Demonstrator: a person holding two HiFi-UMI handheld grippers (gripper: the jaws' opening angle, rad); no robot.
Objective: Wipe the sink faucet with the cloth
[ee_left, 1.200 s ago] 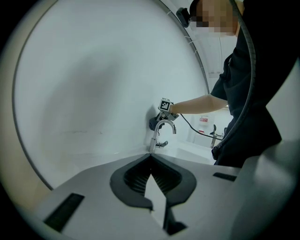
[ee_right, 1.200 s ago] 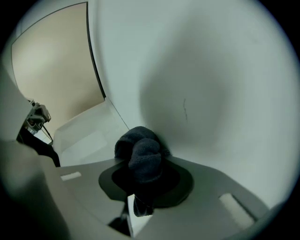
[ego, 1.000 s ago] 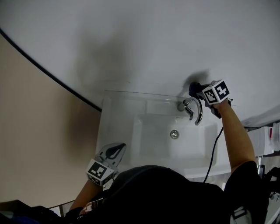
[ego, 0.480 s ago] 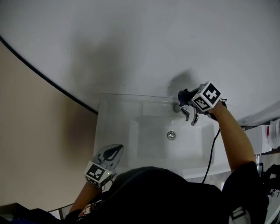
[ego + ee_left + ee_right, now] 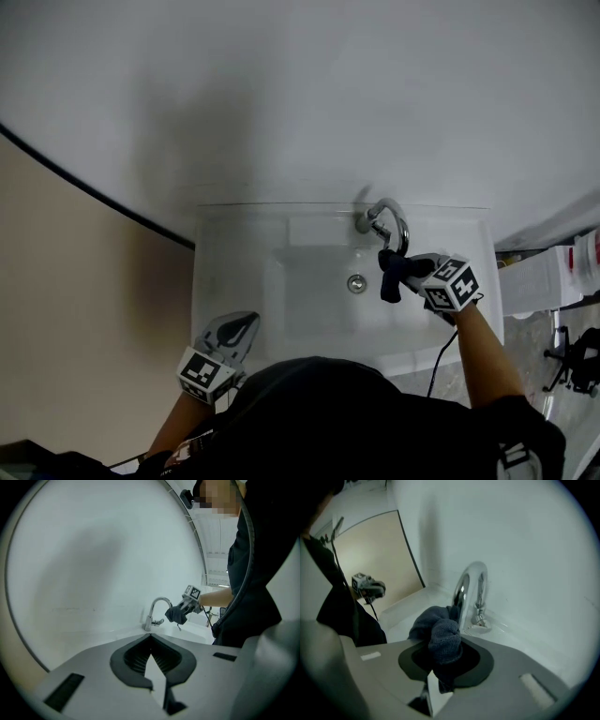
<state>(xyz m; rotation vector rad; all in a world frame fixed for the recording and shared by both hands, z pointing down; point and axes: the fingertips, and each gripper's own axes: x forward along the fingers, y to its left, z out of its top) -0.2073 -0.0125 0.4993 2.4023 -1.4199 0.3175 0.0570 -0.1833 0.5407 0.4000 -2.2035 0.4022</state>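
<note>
1. Right gripper (image 5: 411,273): a second ago at the wall, behind and to the right of the faucet (image 5: 386,223). Half a second ago it was directly over the faucet. Now it is in front of the faucet, above the basin of the sink (image 5: 211,281), nearer the person.
2. Cloth (image 5: 390,277): moved with the right gripper. Now it hangs just in front of the spout, to the right of the drain (image 5: 356,282). Whether it touches the spout cannot be told.
3. Faucet: partly covered by the right gripper half a second ago in the head view. The whole arch now shows.
4. Right forearm (image 5: 478,347): formerly stretched toward the wall, now drawn back.
</note>
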